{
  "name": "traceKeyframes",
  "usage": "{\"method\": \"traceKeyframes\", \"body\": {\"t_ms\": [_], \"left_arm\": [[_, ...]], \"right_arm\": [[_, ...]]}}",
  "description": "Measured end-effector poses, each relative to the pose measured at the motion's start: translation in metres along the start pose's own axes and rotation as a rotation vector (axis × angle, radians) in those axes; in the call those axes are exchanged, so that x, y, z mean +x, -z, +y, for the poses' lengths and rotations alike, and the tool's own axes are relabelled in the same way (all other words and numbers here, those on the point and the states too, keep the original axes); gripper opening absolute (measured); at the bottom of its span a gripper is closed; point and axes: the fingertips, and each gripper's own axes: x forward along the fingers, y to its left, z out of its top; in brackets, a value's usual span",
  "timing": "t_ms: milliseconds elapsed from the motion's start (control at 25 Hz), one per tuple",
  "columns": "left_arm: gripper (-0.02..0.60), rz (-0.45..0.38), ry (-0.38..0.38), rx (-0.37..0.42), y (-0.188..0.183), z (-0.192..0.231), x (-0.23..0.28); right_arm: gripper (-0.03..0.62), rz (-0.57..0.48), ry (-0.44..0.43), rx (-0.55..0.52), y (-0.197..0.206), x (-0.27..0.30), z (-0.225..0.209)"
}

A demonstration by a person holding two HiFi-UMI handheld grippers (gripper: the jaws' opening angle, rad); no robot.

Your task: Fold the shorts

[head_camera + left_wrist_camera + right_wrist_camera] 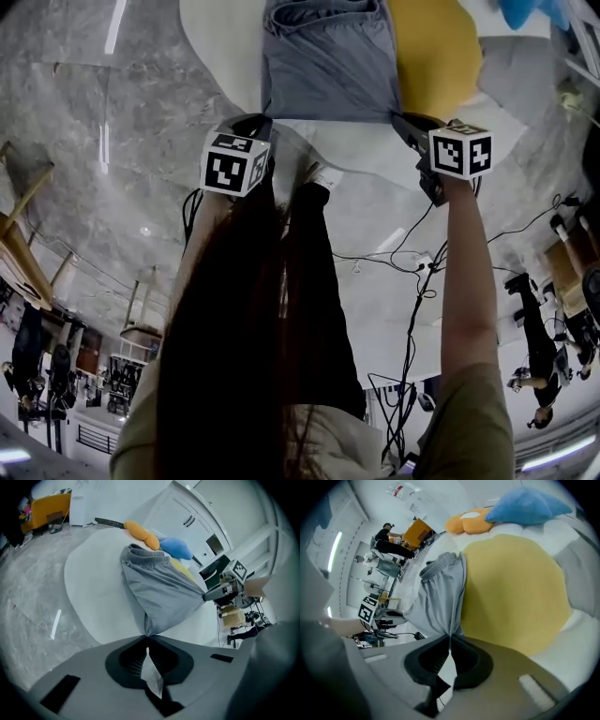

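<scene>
- Holding the gray shorts point(328, 66) by their near edge, we judge that we are at the start of the fold. They lie on the white table point(220, 56) with the waistband at the far side, and a yellow cloth point(433, 56) is just beside them on the right.
- Our left gripper point(147, 638) is clamped on the near left corner, with the fabric pinched between its jaws.
- Our right gripper point(450, 638) is clamped the same way on the near right corner.
- Next, we think, both corners must rise together and go far, to the waistband, with the edge kept tight and level.
</scene>
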Motion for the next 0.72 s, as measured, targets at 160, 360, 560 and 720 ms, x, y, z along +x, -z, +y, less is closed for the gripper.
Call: {"method": "traceKeyframes", "body": {"t_ms": [160, 360, 560, 720], "left_arm": [[0.025, 0.079, -0.043, 0.086, 0.015, -0.001, 0.028], [0.052, 0.144, -0.070, 0.060, 0.012, 0.011, 0.053], [0.380, 0.111, -0.081, 0.009, 0.020, 0.033, 0.038], [0.380, -0.049, -0.193, 0.001, -0.014, 0.067, 0.004]], "right_arm": [[0.017, 0.080, 0.150, -0.074, 0.009, 0.018, -0.025], [0.036, 0.111, 0.304, -0.196, 0.001, 0.023, -0.034], [0.290, 0.154, 0.296, -0.271, 0.013, 0.009, -0.030], [0.290, 0.050, 0.319, -0.403, -0.027, -0.014, -0.024]]}}
